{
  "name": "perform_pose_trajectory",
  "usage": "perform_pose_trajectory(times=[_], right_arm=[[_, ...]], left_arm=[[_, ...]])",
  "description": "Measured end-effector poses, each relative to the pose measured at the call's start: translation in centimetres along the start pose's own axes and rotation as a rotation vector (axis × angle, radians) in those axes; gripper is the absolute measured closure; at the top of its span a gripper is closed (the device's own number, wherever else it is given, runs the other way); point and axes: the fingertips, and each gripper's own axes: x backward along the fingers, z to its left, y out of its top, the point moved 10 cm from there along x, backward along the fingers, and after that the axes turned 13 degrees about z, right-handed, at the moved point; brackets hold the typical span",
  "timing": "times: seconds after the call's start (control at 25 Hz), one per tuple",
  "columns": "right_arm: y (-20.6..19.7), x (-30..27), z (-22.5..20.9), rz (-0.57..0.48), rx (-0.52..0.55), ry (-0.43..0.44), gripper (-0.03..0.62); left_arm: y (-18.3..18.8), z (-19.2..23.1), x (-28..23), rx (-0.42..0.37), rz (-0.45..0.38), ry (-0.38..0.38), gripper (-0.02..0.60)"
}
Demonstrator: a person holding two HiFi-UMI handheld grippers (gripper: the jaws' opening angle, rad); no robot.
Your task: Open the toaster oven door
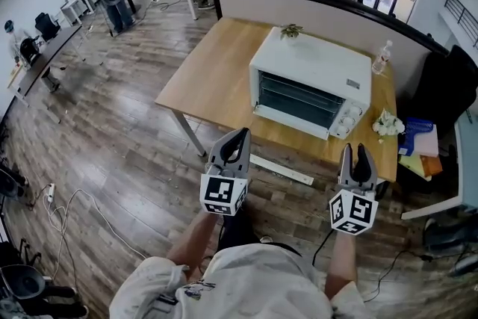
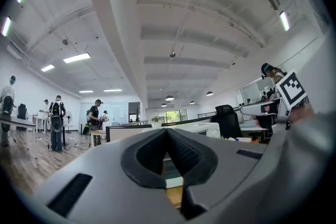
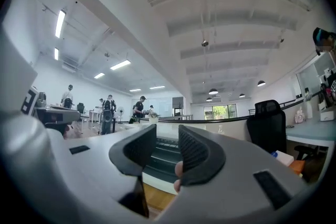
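A white toaster oven stands on a wooden table, its glass door shut and facing me, knobs at its right. Both grippers hover in front of the table's near edge, apart from the oven. My left gripper is left of the door, and its fingertips meet with nothing between them; the oven top shows just beyond. My right gripper sits below the knobs, jaws apart and empty. The dark door shows through their gap.
A small plant sits on the oven; a plastic bottle and white flowers stand at the table's right. A white strip lies on the floor below the edge. A black chair and books are right. People stand far left.
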Motion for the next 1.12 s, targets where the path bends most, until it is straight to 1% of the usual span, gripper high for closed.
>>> perform_pose_trajectory(times=[0.12,0.24,0.52,1.12], right_arm=[[1.5,0.3,-0.5,-0.051,0.008,-0.023,0.447],[2.3,0.0,-0.6,-0.081,-0.006,-0.025,0.447],[2.4,-0.2,0.0,-0.08,-0.003,-0.028,0.447],[1.2,-0.7,0.0,-0.042,-0.019,-0.035,0.448]], left_arm=[[0.7,0.0,0.0,-0.024,-0.065,-0.019,0.571],[0.9,0.1,0.0,-0.044,-0.091,-0.007,0.571],[1.2,0.5,-0.1,-0.048,-0.098,-0.008,0.571],[0.3,0.7,-1.0,-0.03,-0.072,-0.017,0.572]])
